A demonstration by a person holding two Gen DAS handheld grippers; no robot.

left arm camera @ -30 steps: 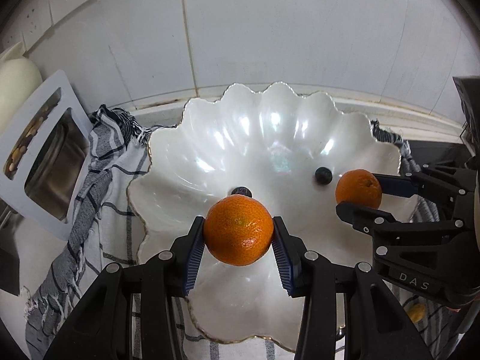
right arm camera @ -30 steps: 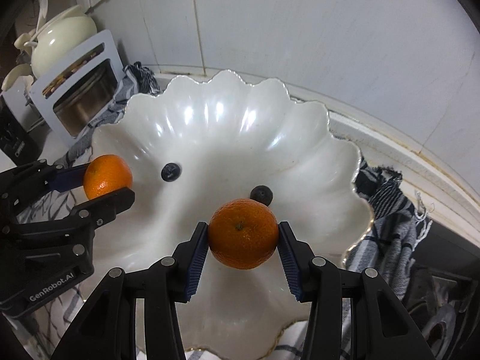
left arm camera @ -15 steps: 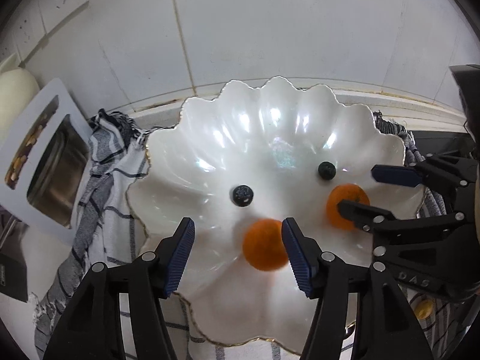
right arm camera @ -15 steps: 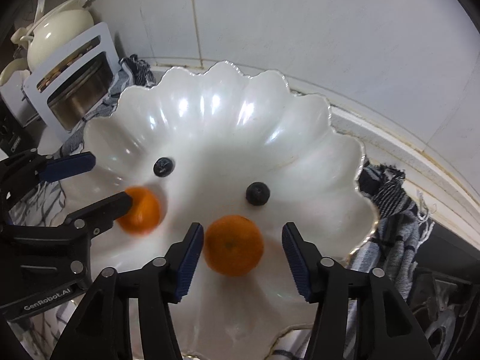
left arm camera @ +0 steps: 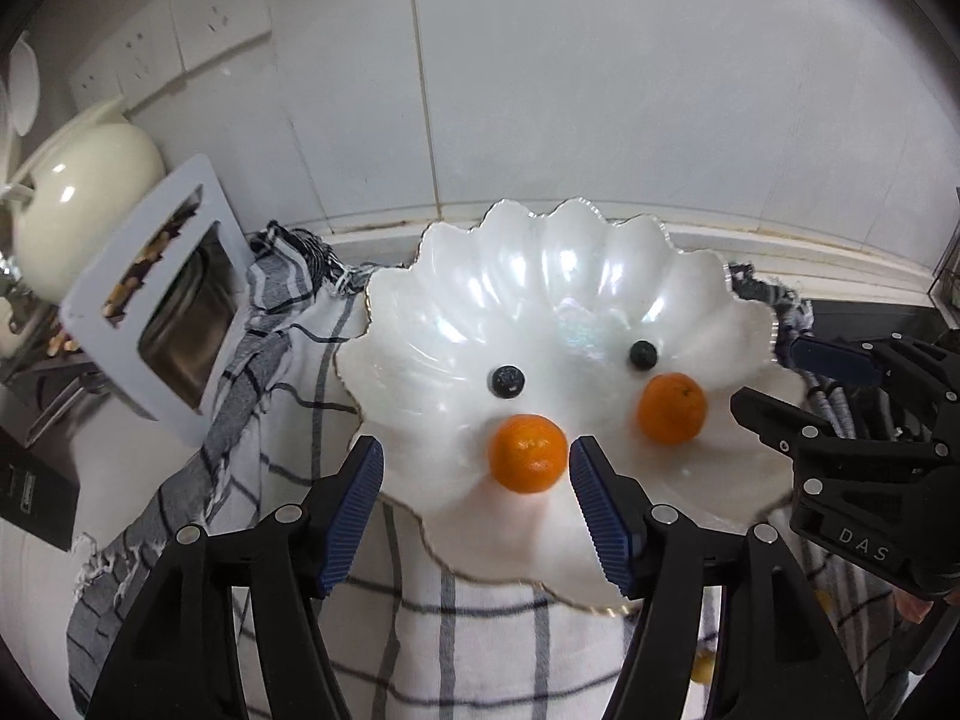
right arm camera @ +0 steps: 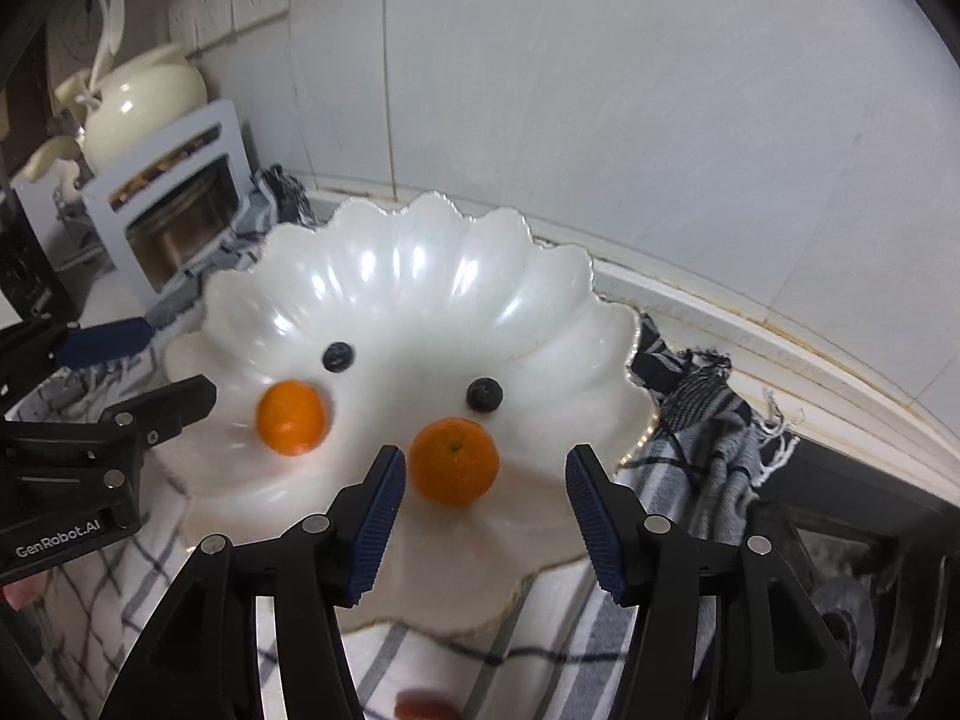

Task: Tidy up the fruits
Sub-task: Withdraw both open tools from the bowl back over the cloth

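A white scalloped bowl (left arm camera: 558, 276) (right arm camera: 420, 264) holds two oranges and two blueberries. The left orange (left arm camera: 528, 452) (right arm camera: 292, 417) lies just beyond my open, empty left gripper (left arm camera: 477, 501) (right arm camera: 141, 369). The right orange (left arm camera: 671, 408) (right arm camera: 454, 460) lies just beyond my open, empty right gripper (right arm camera: 483, 513) (left arm camera: 774, 381). One blueberry (left arm camera: 508, 381) (right arm camera: 338, 356) sits above the left orange, the other blueberry (left arm camera: 643, 354) (right arm camera: 484, 393) above the right one. Both grippers are drawn back over the bowl's near rim.
A checked cloth (left arm camera: 288, 396) (right arm camera: 708, 420) lies under the bowl. A white rack with a metal pot (left arm camera: 174, 300) (right arm camera: 174, 204) and a cream teapot (left arm camera: 78, 204) (right arm camera: 147, 102) stand at the left. The tiled wall is close behind. A small reddish item (right arm camera: 426, 707) lies on the cloth in front.
Both grippers opened and dropped their oranges into the bowl, then pulled back and up. The oranges now rest in the bowl below the blueberries.
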